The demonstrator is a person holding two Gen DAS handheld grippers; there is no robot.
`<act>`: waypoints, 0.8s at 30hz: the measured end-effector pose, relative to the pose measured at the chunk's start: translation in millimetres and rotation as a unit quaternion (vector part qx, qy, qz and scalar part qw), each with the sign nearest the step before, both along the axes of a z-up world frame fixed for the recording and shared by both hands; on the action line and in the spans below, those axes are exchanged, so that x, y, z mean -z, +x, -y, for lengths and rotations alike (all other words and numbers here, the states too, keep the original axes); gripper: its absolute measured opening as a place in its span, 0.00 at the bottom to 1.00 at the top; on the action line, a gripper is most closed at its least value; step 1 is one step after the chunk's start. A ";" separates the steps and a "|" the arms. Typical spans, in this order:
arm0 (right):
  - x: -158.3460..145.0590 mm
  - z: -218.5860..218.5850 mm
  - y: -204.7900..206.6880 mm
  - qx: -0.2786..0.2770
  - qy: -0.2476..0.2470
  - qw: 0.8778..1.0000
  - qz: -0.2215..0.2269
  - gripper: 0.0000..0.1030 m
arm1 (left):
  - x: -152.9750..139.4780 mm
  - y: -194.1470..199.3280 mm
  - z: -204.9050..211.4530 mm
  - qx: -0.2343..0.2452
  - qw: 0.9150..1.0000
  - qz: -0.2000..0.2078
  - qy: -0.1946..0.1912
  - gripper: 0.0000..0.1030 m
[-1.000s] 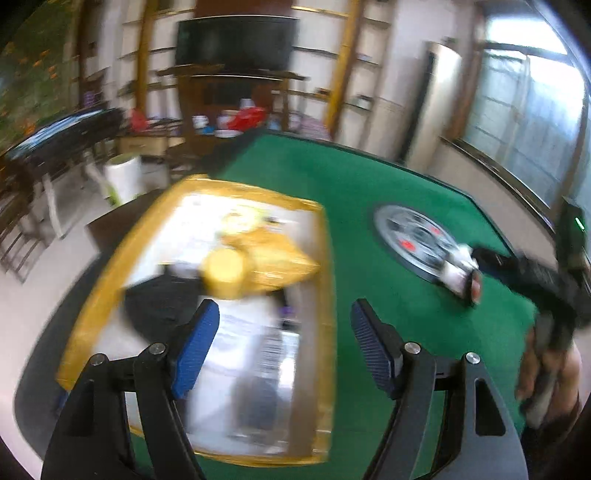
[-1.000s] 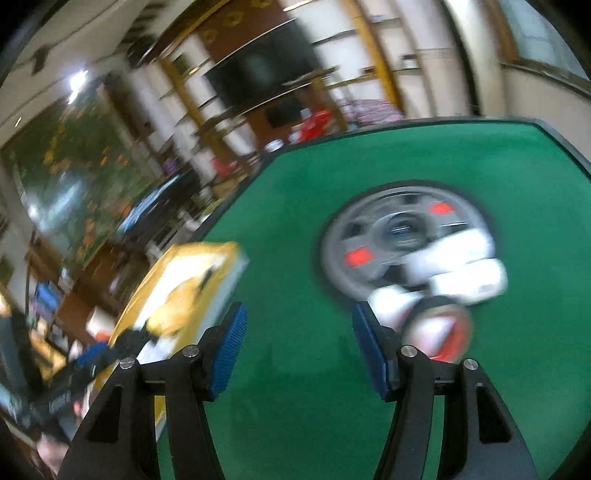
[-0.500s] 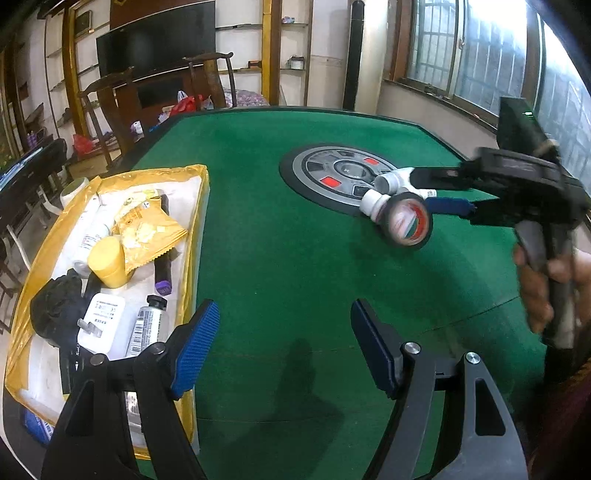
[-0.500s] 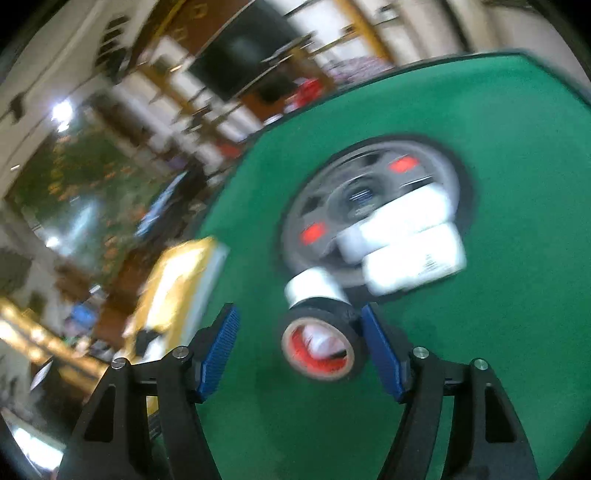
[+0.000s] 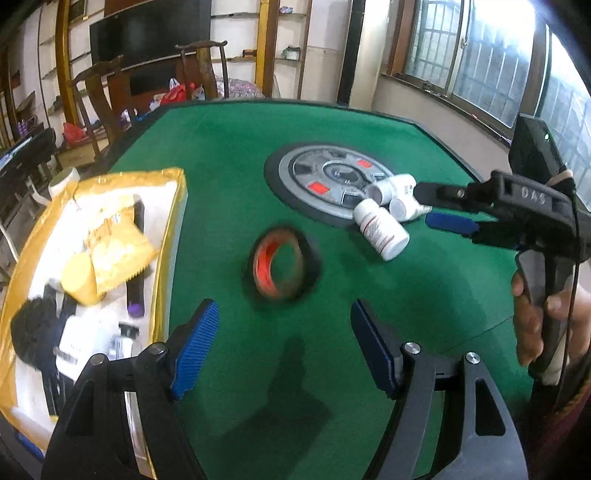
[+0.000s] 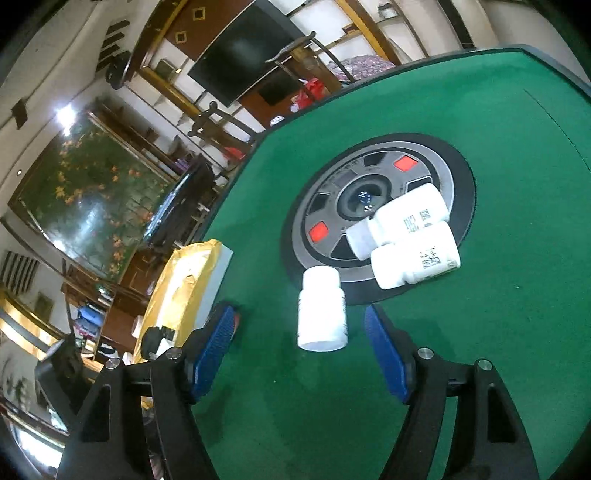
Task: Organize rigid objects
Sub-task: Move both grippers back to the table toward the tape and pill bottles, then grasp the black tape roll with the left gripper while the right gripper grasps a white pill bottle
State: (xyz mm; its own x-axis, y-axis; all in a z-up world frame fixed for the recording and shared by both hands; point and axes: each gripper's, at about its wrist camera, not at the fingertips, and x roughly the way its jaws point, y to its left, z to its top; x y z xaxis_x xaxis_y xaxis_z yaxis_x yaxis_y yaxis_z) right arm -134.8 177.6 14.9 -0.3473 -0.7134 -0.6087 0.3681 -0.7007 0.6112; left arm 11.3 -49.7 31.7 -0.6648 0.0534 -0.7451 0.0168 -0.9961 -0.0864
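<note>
We see the green felt table point(image 5: 369, 129) stretching ahead of the left gripper point(image 5: 283, 314), with a round grey dial point(image 5: 332, 173) bearing two red squares set into it, ahead and slightly right. Beyond the table's far edge stand two dark wooden chairs point(image 5: 201, 48), a red bag point(image 5: 177, 94) between them, and a black television point(image 5: 147, 26) on the wall behind. Barred windows point(image 5: 480, 55) run along the far right. Far left of the right gripper point(image 6: 299, 317) we make out a large green painting with orange flowers point(image 6: 85, 199).

2 wrist views, low over my tabletop point(image 5: 236, 155)
Both face the far wall; they share 3 white bottles point(image 6: 321, 310) and the gold tray point(image 5: 173, 229).
</note>
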 end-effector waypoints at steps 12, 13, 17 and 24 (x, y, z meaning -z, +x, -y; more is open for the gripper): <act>2.1 -14.0 -5.7 0.011 -0.019 1.000 0.008 0.66 | 13.1 -14.9 -3.1 0.000 1.000 0.026 -0.015 0.71; 2.4 -14.4 -6.2 0.010 -0.020 1.000 0.009 0.66 | 14.1 -16.1 -3.3 -0.001 1.000 0.027 -0.015 0.71; 2.2 -14.6 -5.5 0.012 -0.021 1.000 0.011 0.66 | 19.5 -23.9 -1.4 -0.004 0.999 0.039 -0.010 0.71; 0.4 -14.9 -3.5 0.014 -0.021 1.000 0.010 0.66 | 27.4 -42.4 -8.4 -0.004 0.999 0.053 -0.011 0.71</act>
